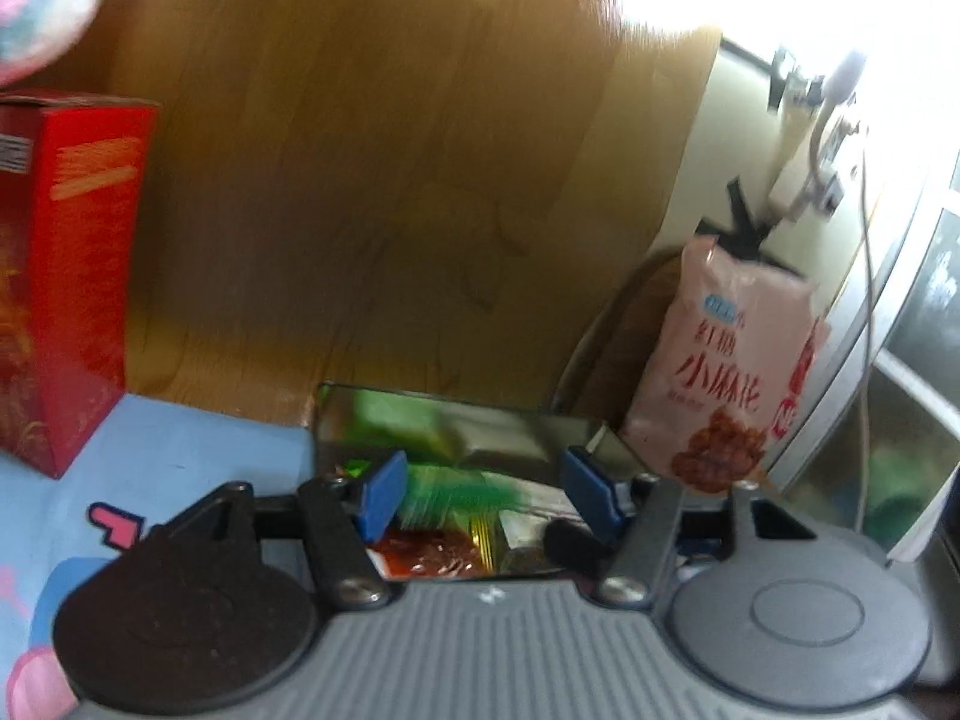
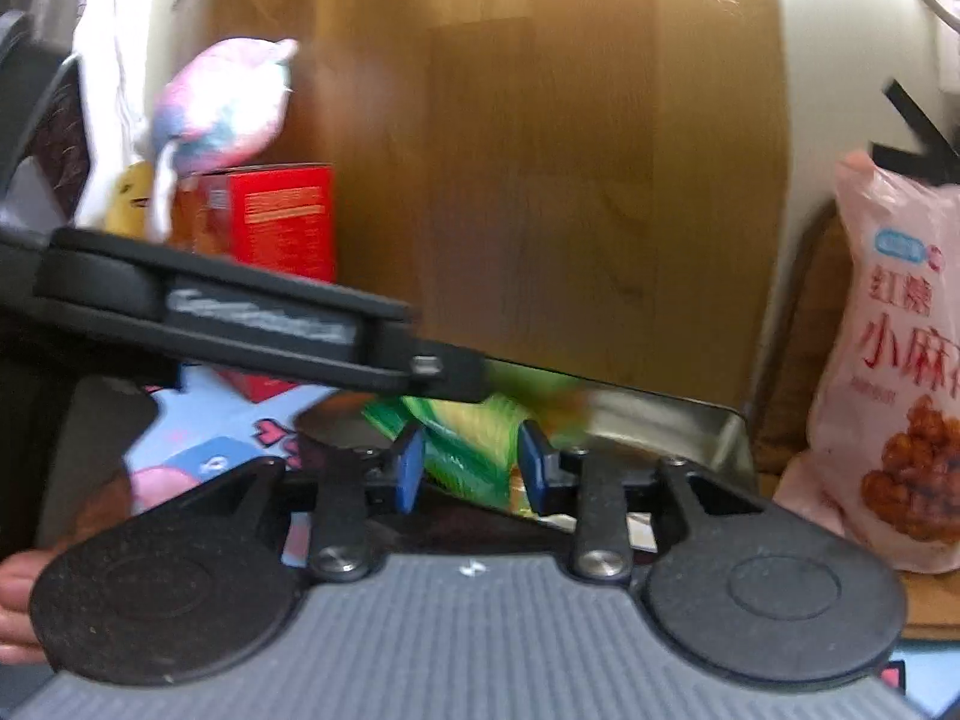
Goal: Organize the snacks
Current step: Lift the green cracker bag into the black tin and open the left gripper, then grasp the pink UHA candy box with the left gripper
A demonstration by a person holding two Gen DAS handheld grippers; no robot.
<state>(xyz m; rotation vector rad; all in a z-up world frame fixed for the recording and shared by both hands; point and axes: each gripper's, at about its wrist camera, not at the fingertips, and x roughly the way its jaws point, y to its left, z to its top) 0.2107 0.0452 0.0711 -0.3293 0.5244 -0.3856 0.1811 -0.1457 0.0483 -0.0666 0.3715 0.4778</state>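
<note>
A shiny metal tin (image 1: 480,405) with snack packets in it sits on a blue cartoon-print cloth (image 1: 198,450). My left gripper (image 1: 486,495) hovers over the tin. A blurred green packet (image 1: 462,492) lies between its blue pads, touching the left pad, with a gap at the right pad. A red packet (image 1: 432,558) lies below it. In the right wrist view my right gripper (image 2: 474,471) is shut on a green packet (image 2: 468,450) above the tin (image 2: 690,420). The black body of the left gripper (image 2: 240,312) crosses in from the left.
A pink bag of twisted snacks (image 1: 726,372) (image 2: 894,372) leans upright to the right of the tin. A red box (image 1: 66,276) (image 2: 288,210) stands at the left, a pastel plush toy (image 2: 222,108) on it. A wooden panel (image 1: 360,180) rises behind. A hand (image 2: 18,600) shows at the lower left.
</note>
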